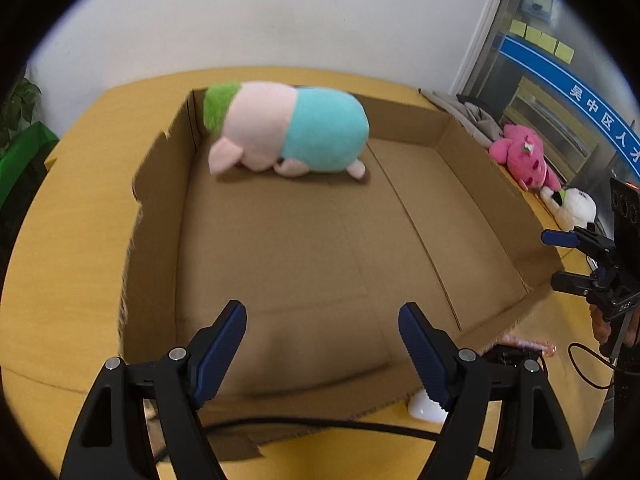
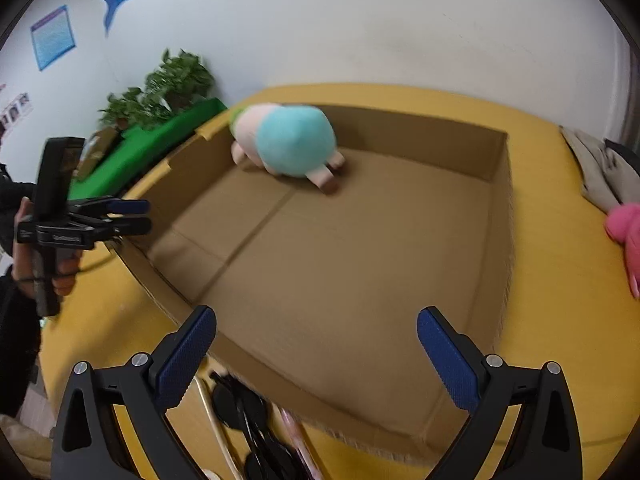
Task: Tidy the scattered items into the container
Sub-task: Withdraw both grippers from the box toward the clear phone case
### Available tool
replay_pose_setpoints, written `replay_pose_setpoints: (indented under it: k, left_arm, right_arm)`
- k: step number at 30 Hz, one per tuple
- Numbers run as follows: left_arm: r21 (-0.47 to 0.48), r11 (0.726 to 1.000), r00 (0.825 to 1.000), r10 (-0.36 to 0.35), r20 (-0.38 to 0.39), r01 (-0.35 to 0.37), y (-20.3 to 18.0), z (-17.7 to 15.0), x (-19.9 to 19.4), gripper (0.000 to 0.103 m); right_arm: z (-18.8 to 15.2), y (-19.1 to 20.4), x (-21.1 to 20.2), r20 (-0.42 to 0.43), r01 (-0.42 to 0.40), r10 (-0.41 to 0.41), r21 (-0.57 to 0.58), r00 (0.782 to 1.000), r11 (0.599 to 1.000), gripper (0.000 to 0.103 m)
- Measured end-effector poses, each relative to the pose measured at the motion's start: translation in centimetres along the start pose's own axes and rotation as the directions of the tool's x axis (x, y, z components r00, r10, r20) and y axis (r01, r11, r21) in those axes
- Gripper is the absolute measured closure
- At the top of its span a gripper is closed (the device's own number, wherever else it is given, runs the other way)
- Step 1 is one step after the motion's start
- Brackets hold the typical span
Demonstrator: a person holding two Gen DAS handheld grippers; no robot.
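Note:
A wide, shallow cardboard box (image 1: 476,168) lies on a yellow table (image 1: 80,220); it also shows in the right wrist view (image 2: 500,216). A plush pig (image 1: 288,128) in pink, teal and green sits in the box's far corner, blurred; it shows in the right wrist view too (image 2: 288,144). My left gripper (image 1: 322,344) is open and empty over the box's near edge. My right gripper (image 2: 316,352) is open and empty over the box's near corner; it shows at the right in the left wrist view (image 1: 568,260).
A pink plush (image 1: 524,156) and a white plush (image 1: 574,204) lie on the table right of the box, with grey cloth (image 1: 472,116) behind. Dark sunglasses (image 2: 248,420), a pink item (image 2: 296,436) and a white cord (image 2: 212,412) lie by the near edge. Green plants (image 2: 168,84) stand at left.

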State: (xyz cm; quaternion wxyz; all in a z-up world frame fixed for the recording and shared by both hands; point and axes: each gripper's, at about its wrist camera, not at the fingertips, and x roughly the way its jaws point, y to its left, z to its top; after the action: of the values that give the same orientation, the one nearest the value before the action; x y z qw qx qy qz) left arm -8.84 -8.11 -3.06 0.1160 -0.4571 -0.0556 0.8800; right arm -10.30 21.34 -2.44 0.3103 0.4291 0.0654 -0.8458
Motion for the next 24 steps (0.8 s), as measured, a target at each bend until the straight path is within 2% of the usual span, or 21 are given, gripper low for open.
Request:
replay_pose_setpoints:
  k: [4,9,12,16,19,24]
  left_arm:
    - [-0.018,1.0,0.999,-0.015,-0.034,0.014,-0.2,-1.7,0.1,0.024]
    - [-0.045,0.998,0.998,-0.052,-0.03,0.05,-0.6,-3.1,-0.6,0.024]
    - [-0.055,0.997,0.998,-0.057,-0.03,0.055,-0.8,-3.6,-0.7,0.024]
    - [-0.059,0.998,1.0,-0.001,-0.014,0.0,-0.8,-3.9,-1.2,0.024]
    - [-0.052,0.997,0.998,0.057,0.032,-0.055,-1.3,-3.9,-2.6,0.024]
    - [0.007,0.993,0.979,0.119,0.165,-0.122,-4.6,-4.6,-7.7,0.024]
  right_arm:
    - [-2.1,-0.6,0.5,-0.074,0.061,-0.06,0.017,0.995,0.998,0.002]
    - [-3.4,-0.9,-0.8,-0.074,0.103,-0.104,-0.009,0.992,0.995,0.003]
    - [-3.8,-1.5,-1.3,-0.069,0.104,-0.103,-0.002,0.992,0.995,0.003]
    - [-4.3,-2.3,-2.5,-0.062,0.095,-0.093,0.026,0.994,0.995,0.003]
    - [-4.4,-2.4,-3.5,-0.044,0.109,-0.107,0.059,0.993,0.992,0.002]
    - [-4.2,-0.3,-7.7,0.092,0.121,-0.128,0.08,0.988,0.989,0.001]
